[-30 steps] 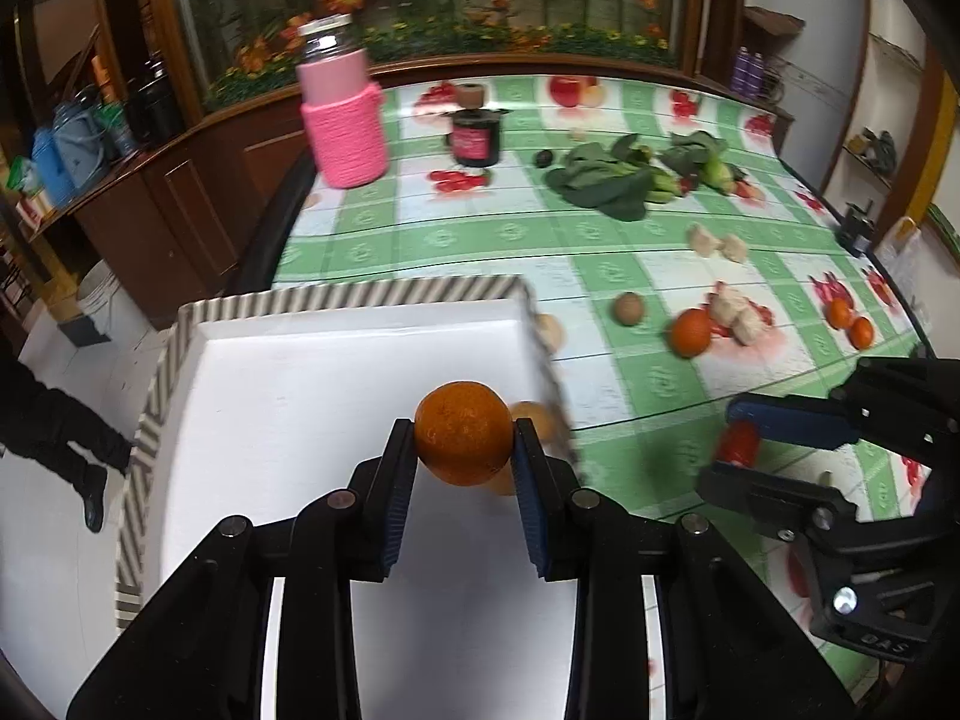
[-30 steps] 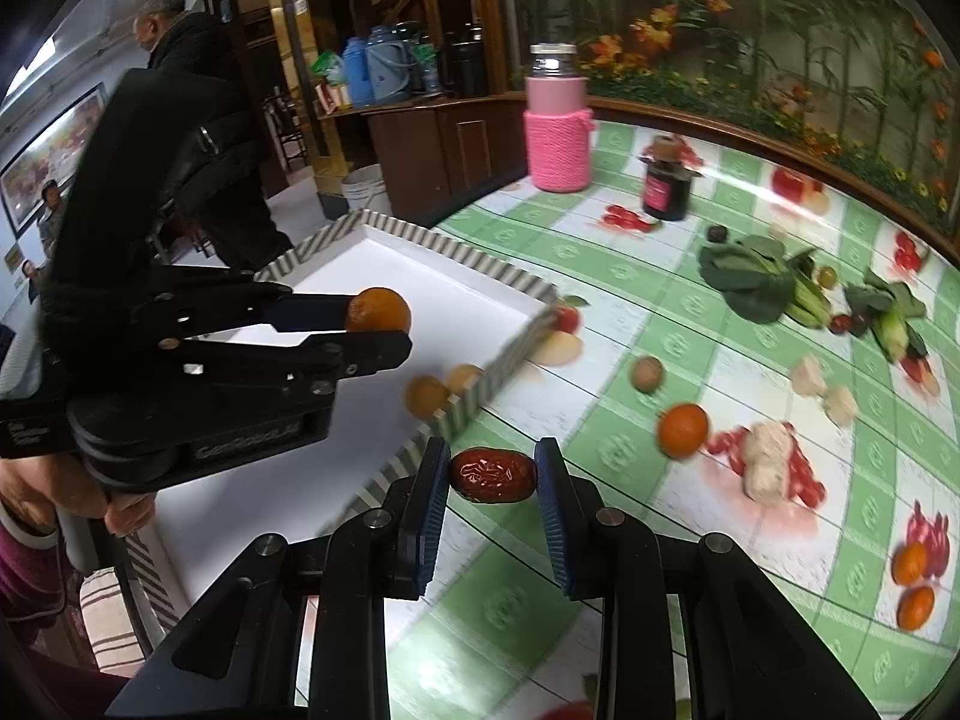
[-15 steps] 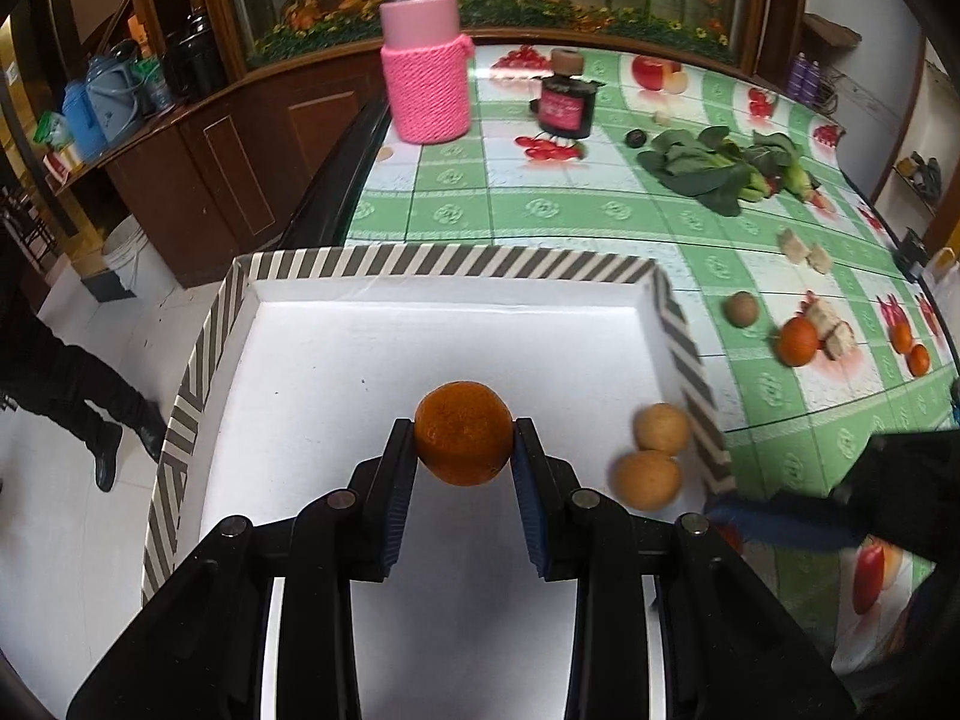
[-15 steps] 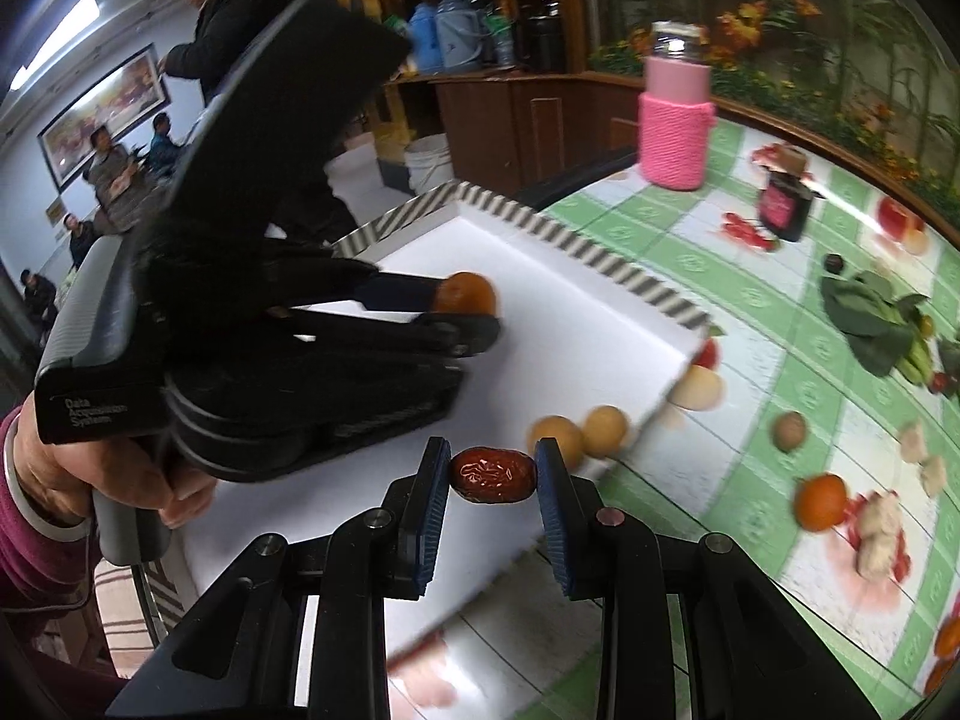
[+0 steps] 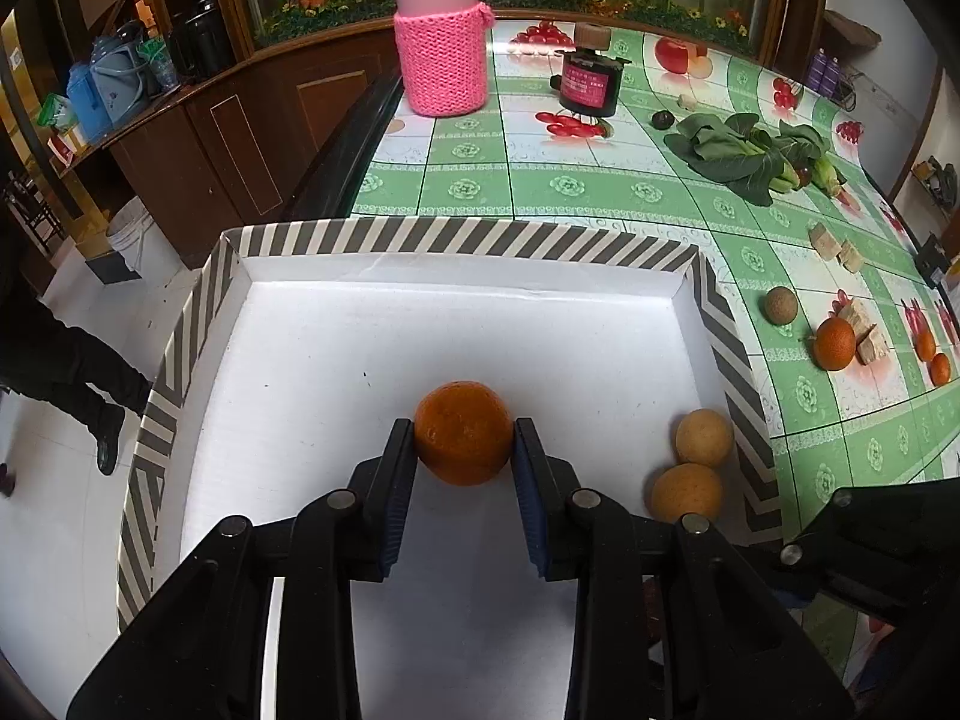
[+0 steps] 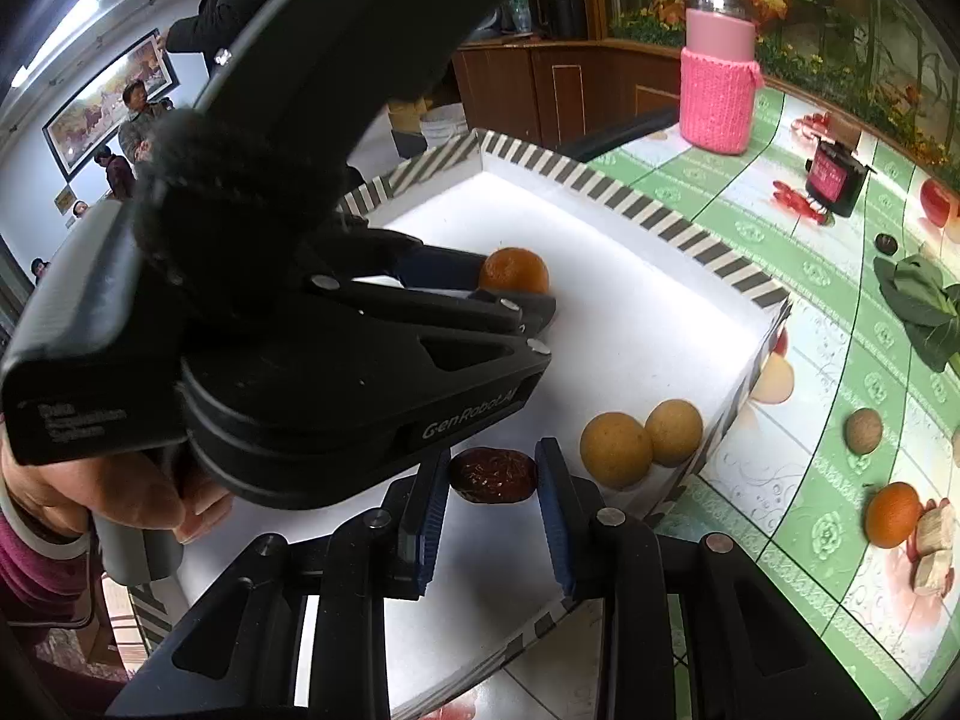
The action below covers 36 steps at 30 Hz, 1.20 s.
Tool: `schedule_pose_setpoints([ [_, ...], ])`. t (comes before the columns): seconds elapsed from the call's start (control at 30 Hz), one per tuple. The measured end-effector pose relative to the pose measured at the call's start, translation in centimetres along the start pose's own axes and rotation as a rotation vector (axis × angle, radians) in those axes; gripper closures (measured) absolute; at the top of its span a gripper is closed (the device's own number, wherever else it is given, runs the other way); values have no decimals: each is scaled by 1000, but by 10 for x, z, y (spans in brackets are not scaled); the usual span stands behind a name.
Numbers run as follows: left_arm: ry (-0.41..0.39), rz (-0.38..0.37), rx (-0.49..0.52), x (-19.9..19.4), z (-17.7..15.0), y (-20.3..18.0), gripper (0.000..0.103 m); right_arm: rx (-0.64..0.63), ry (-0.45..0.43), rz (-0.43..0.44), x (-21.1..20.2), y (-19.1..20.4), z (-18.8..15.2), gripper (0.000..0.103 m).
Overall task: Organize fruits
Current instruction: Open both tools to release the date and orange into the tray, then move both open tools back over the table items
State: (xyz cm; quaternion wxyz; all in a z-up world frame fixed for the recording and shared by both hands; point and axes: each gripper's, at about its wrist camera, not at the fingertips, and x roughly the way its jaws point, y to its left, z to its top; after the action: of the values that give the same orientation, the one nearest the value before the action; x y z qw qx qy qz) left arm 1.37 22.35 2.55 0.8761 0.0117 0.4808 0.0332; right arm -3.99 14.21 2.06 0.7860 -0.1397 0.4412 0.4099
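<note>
My left gripper (image 5: pixel 463 441) is shut on an orange (image 5: pixel 463 433) over the middle of the white tray with a striped rim (image 5: pixel 456 239). My right gripper (image 6: pixel 492 477) is shut on a dark red date (image 6: pixel 493 476) and holds it over the tray's near right part, just below the left gripper's body. Two tan round fruits (image 5: pixel 696 462) lie in the tray's right corner; they also show in the right wrist view (image 6: pixel 639 441). On the table outside lie another orange (image 5: pixel 834 343), a brown round fruit (image 5: pixel 780 305) and two small oranges (image 5: pixel 933 357).
A pink knitted jar (image 5: pixel 443 39) and a dark red-labelled jar (image 5: pixel 589 83) stand at the table's far side. Leafy greens (image 5: pixel 744 150) and tan cubes (image 5: pixel 837 247) lie to the right. The tray overhangs the table's left edge. People stand beyond.
Both grippers have moved left over the tray with their fruit. The right gripper has come from over the table to over the tray, close under the left gripper.
</note>
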Motion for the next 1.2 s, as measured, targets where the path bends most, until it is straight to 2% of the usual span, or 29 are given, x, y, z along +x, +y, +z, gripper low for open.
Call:
schedule_pose_setpoints([
  [0.17, 1, -2, -15, 0, 0, 1, 71, 23, -14, 18, -1, -2, -1, 72],
  [0.2, 2, -3, -21, 0, 0, 2, 68, 31, -19, 22, -3, -4, -2, 69],
  [0.27, -2, -9, -35, -1, 0, 4, 45, 47, -29, 28, -7, -8, -3, 65],
  [0.4, -29, 11, -41, -10, 1, 3, 37, 74, -55, 24, -22, -16, -8, 63],
  [0.47, -48, 16, -39, -16, 1, 0, 29, 80, -67, 18, -29, -18, -9, 61],
  [0.53, -59, 21, -32, -20, 2, -3, 29, 88, -84, 17, -40, -21, -12, 59],
  [0.6, -76, 22, -23, -26, 2, -9, 29, 91, -93, -3, -50, -26, -14, 46],
  [0.63, -82, 20, -19, -29, 3, -11, 29, 90, -92, -14, -54, -28, -15, 44],
  [0.77, -97, 4, -8, -38, 4, -22, 29, 71, -98, -27, -80, -44, -15, 45],
  [0.93, -106, -12, 8, -45, 6, -40, 29, 24, -120, -108, -116, -71, -15, 39],
  [1.0, -107, -21, 13, -47, 7, -47, 30, 12, -113, -157, -120, -87, -15, 38],
  [1.2, -97, -44, 58, -47, 9, -80, 30, 41, -125, -200, -111, -138, -27, 38],
])
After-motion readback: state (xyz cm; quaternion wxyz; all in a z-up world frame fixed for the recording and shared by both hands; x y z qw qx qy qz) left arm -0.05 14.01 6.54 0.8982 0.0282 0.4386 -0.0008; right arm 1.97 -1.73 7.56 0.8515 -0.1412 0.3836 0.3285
